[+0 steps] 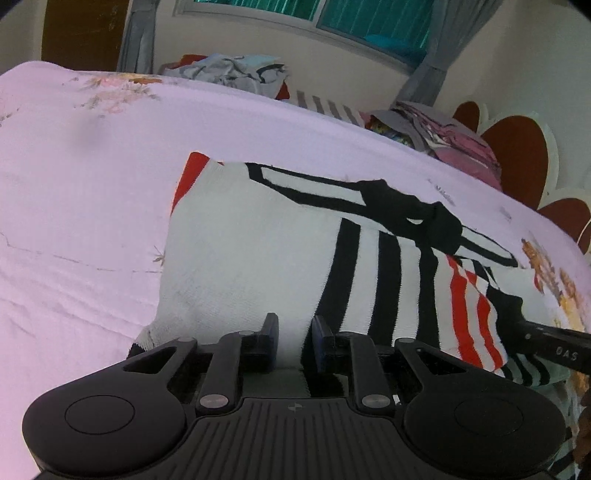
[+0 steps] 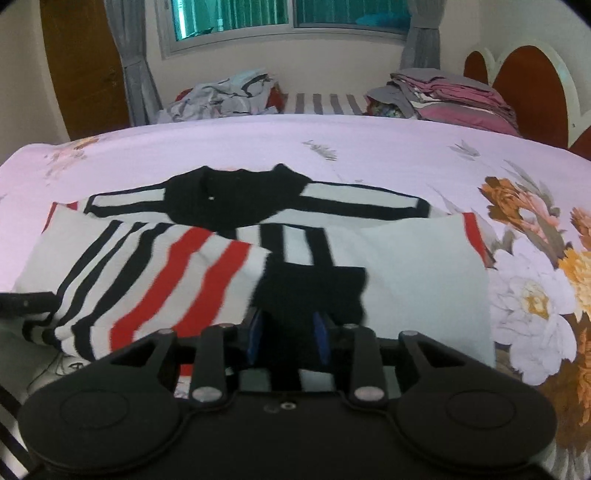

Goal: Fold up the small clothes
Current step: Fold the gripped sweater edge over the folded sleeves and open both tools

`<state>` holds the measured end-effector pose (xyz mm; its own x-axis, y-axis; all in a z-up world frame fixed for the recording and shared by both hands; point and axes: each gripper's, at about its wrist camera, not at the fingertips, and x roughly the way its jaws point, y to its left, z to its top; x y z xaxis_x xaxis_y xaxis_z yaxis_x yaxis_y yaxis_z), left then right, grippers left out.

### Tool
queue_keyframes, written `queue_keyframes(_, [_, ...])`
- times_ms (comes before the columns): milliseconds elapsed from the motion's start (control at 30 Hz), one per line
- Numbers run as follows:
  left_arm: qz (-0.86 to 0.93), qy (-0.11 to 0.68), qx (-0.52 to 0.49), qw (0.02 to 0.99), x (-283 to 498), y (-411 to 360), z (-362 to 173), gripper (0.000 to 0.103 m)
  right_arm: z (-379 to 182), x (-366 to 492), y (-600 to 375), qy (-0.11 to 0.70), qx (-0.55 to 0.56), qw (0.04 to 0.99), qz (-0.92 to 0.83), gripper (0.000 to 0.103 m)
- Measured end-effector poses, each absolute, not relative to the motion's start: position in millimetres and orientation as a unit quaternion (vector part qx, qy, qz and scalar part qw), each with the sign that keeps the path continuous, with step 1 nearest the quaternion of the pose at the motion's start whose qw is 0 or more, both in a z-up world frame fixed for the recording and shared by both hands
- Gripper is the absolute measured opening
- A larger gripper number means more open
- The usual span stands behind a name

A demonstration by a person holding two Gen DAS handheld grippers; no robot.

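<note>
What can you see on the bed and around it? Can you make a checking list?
Surface: pink floral bedsheet, lightly wrinkled.
Job's things: striped sweater, white with black and red stripes, lying partly folded, black collar at the far side.
Clutter: loose grey clothes heap and stacked pink and grey laundry beyond the bed's far edge.
Grippers: left gripper narrowly apart with the sweater's edge between its pads; right gripper has the black hem between its blue pads, grip unclear.
Cables: nothing seen.
Surroundings: window, grey curtains, brown headboard.
</note>
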<state>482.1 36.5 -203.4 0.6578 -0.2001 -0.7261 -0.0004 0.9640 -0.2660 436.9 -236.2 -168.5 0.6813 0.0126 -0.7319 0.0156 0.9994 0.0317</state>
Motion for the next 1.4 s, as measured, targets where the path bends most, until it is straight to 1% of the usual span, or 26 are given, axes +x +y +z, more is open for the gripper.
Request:
queue_keyframes(100, [-0.048, 0.413, -0.114, 0.902, 480.9, 33.2, -200.0, 0.02, -159.7, 430.2, -234.2, 0.396, 0.029, 0.918, 0.005, 0.032])
queue_keyframes(167, [-0.045, 0.413, -0.107, 0.903, 475.0, 28.7, -200.1, 0.02, -155.1, 424.7, -227.1, 0.391, 0.023, 0.92, 0.015, 0.032])
queue_keyframes(233, [-0.044, 0.413, -0.099, 0.904, 473.0, 25.5, -199.0, 0.024, -153.5, 421.7, -220.5, 0.391, 0.019, 0.92, 0.026, 0.033])
queue_keyframes(300, [-0.048, 0.413, -0.093, 0.905, 470.9, 23.0, -197.6, 0.039, -153.3, 418.9, -215.4, 0.391, 0.016, 0.919, 0.036, 0.034])
queue_keyframes(367, [-0.049, 0.412, -0.081, 0.906, 468.8, 17.4, -195.9, 0.045, -156.8, 416.4, -212.3, 0.396, 0.006, 0.917, 0.038, 0.035])
queue_keyframes(467, [-0.049, 0.41, -0.062, 0.909, 465.1, 9.8, -193.7, 0.05, -164.1, 415.3, -217.2, 0.411, -0.001, 0.911, 0.029, 0.035])
queue_keyframes(633, [-0.048, 0.406, -0.063, 0.91, 455.7, 4.2, -186.3, 0.051, -156.0, 404.1, -230.7, 0.406, 0.015, 0.913, 0.027, 0.035])
queue_keyframes(900, [-0.089, 0.404, -0.063, 0.908, 432.9, -30.2, -174.3, 0.051, -155.9, 382.8, -209.3, 0.406, 0.005, 0.911, 0.077, 0.035])
queue_keyframes(1100, [-0.111, 0.428, -0.051, 0.895, 401.5, -46.9, -186.3, 0.052, -164.3, 364.8, -204.0, 0.422, 0.007, 0.901, 0.101, 0.035])
queue_keyframes(1267, [-0.114, 0.422, 0.0, 0.899, 371.4, -42.9, -196.0, 0.052, -175.5, 343.7, -200.0, 0.428, -0.049, 0.895, 0.117, 0.035])
queue_keyframes(1400, [-0.108, 0.427, 0.008, 0.898, 352.7, -22.1, -193.7, 0.051, -174.6, 330.8, -215.3, 0.426, -0.08, 0.897, 0.087, 0.035])
